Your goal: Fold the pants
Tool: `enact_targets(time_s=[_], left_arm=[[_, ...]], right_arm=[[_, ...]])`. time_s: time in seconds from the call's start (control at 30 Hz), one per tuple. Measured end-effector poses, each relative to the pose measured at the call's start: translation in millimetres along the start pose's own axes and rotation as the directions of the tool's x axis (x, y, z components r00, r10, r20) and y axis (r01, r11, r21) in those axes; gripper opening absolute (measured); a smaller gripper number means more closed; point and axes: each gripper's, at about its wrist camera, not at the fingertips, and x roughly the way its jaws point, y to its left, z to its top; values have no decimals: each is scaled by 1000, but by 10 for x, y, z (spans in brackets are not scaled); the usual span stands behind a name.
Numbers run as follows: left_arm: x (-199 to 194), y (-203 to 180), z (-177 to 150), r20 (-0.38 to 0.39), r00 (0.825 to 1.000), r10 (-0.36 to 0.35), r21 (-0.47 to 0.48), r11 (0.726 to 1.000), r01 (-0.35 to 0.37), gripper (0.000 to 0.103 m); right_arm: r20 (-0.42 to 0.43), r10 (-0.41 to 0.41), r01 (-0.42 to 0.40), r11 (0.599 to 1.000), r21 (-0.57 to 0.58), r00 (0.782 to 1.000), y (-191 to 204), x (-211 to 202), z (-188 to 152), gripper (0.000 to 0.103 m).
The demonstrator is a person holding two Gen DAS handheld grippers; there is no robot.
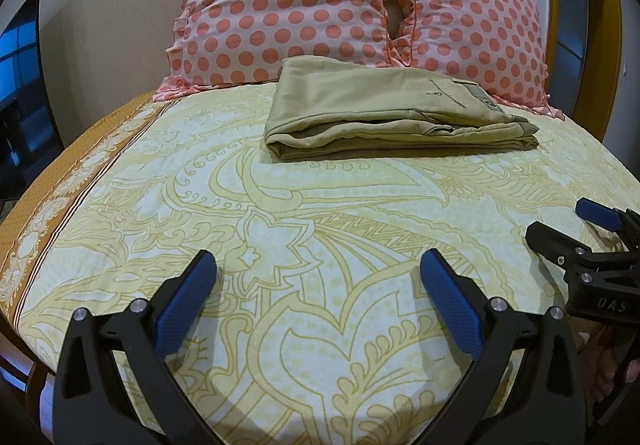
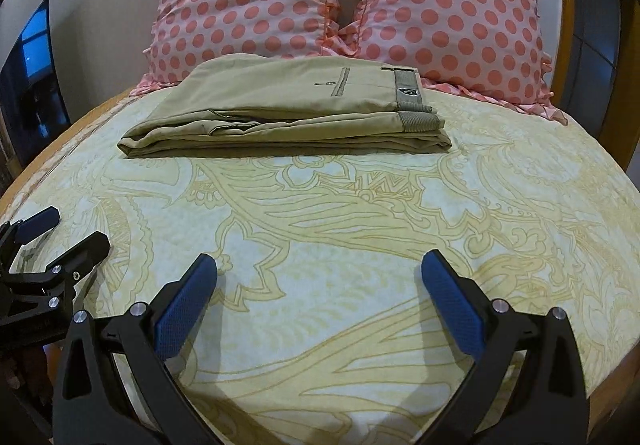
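Khaki pants [image 1: 384, 111] lie folded into a flat stack on the bed, just in front of the pillows; they also show in the right wrist view [image 2: 288, 113], waistband and belt loop to the right. My left gripper [image 1: 318, 265] is open and empty, low over the bedsheet, well short of the pants. My right gripper [image 2: 319, 265] is open and empty too, equally far back. Each gripper shows at the edge of the other's view: the right gripper [image 1: 576, 225] and the left gripper [image 2: 70, 229].
Two pink polka-dot pillows [image 1: 288, 1] [image 2: 448, 5] lean against the headboard behind the pants. The yellow patterned bedsheet [image 1: 304, 213] covers the bed, with an orange border [image 1: 52, 197] at the left edge. A dark screen [image 1: 22, 85] stands by the left wall.
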Motion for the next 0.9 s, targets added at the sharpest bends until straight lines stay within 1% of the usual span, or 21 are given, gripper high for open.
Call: enact_targets(time_s=[0.9], left_arm=[[3, 5, -2, 2, 1000, -1, 0, 1000, 1, 101]], right_arm=[[0, 4, -4, 1000, -4, 1000, -11, -2, 6, 102]])
